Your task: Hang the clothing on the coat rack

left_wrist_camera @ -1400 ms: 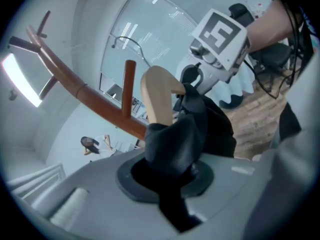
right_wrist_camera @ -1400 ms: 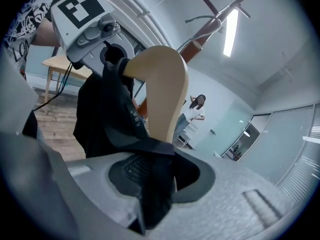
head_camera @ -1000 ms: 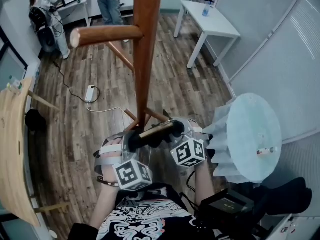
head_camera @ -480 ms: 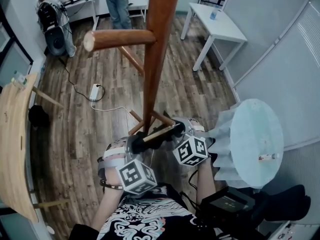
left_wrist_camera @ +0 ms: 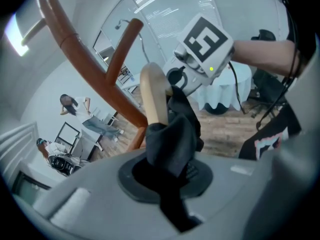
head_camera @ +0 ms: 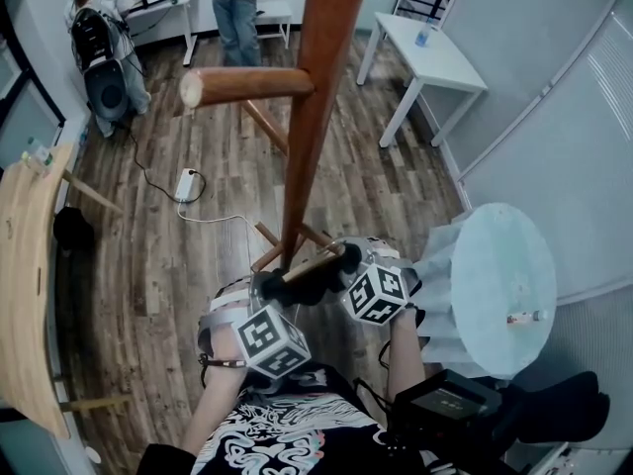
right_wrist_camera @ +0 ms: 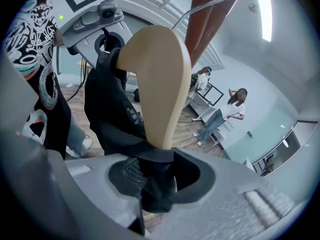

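While the person stands close to the coat rack [head_camera: 309, 137], both claws grip a dark piece of clothing [left_wrist_camera: 172, 139] that is draped over a pale wooden hanger [right_wrist_camera: 159, 79]. The left gripper [left_wrist_camera: 167, 176] has its jaws nearly pressed together, pinching a fold of the black fabric at the hanger's left end. The right gripper [right_wrist_camera: 150, 181] has its jaws set a little wider, clamped on the cloth where it wraps the hanger's right end. In the head view the hanger lies tilted between the two claws, low and near the person's chest, just in front of the foot of the rack's brown pole. The clothing is bunched round the hanger and hangs off no peg. One thick wooden peg [head_camera: 247, 84] juts left from the pole, high above the claws. A round table [head_camera: 514, 265] with a pale cloth stands to the right, and a white table [head_camera: 440, 57] stands far right. Two people [head_camera: 99, 28] stand at the far left, on the wooden floor [head_camera: 178, 265].
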`<state>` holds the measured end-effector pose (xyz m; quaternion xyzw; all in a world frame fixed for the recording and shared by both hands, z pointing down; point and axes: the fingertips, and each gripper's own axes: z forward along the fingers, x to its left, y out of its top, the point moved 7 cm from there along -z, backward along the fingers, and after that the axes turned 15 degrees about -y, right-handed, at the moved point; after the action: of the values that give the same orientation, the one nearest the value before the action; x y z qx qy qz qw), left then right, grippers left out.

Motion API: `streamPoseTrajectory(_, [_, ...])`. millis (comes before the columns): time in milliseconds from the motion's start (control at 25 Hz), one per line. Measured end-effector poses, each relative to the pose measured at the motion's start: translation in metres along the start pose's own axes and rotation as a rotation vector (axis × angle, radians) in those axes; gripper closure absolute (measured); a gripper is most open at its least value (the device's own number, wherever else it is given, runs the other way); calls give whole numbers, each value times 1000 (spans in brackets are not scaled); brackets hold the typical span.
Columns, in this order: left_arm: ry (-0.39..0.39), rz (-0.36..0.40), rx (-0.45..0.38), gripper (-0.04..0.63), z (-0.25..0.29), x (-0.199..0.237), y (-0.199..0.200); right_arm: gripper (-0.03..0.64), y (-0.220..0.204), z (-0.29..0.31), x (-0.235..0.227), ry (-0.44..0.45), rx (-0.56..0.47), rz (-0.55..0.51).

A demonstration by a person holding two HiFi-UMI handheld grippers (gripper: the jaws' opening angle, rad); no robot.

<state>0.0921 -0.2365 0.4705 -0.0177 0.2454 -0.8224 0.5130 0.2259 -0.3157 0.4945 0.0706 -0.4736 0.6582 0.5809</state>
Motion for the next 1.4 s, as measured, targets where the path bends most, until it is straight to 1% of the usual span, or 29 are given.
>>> streamPoseTrajectory(240, [-22,-43,0,572,14,-1,-12,517,1,11,6,24,7,-42])
streamPoseTrajectory(600, [-21,-87,15,571,23,3,-20,517,7,24,9,38,3,-100])
streamPoseTrajectory(880, [-16,-117,24,571,32,12,-27,517,9,38,11,21,-3,-117])
streamPoseTrajectory(1200, [-16,-117,37,566,45,16,-33,517,9,48,15,-5,-5,-127])
streamPoseTrajectory(1400, [12,-83,45,554,48,17,-35,515,10,52,15,-47,2,-135])
